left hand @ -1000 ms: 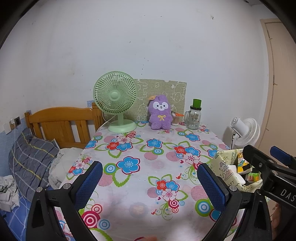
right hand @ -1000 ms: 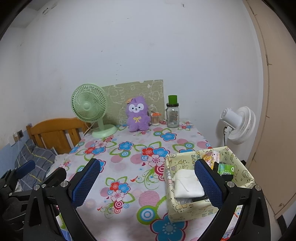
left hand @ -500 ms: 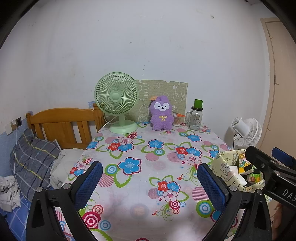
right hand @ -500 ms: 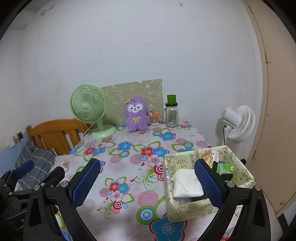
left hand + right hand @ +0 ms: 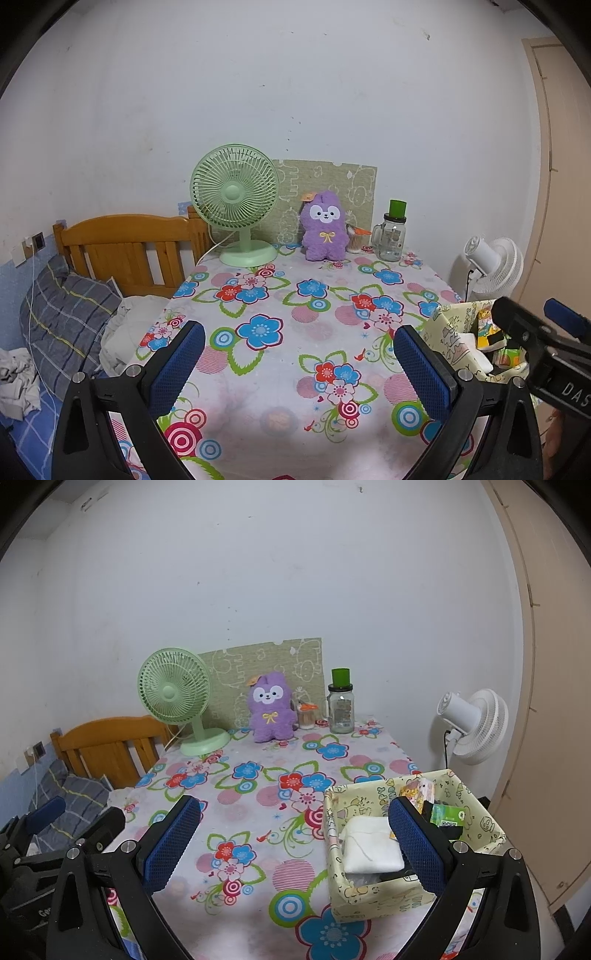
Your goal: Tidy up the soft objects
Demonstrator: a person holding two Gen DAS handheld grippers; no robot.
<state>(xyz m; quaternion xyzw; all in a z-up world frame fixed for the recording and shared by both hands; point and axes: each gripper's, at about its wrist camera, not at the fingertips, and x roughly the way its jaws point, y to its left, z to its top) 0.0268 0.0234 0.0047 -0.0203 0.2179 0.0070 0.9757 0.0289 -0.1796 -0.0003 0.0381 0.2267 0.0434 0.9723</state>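
Note:
A purple plush toy [image 5: 325,230] stands upright at the far edge of the flowered table [image 5: 295,332], also in the right wrist view [image 5: 272,710]. A pale yellow fabric box [image 5: 410,834] at the table's front right holds a folded white cloth [image 5: 371,847] and small packets; its corner shows in the left wrist view [image 5: 458,336]. My left gripper [image 5: 299,363] is open and empty above the table's near part. My right gripper [image 5: 291,843] is open and empty, its right finger [image 5: 415,843] over the box.
A green desk fan [image 5: 236,210], a patterned board [image 5: 332,192], a glass jar with a green lid [image 5: 393,236] and a small cup [image 5: 354,240] stand at the back. A wooden bed with a pillow [image 5: 62,314] lies left. A white floor fan [image 5: 495,266] stands right.
Both grippers have drawn back and risen slightly from the table; the objects look a little smaller and farther. Nothing on the table has moved.

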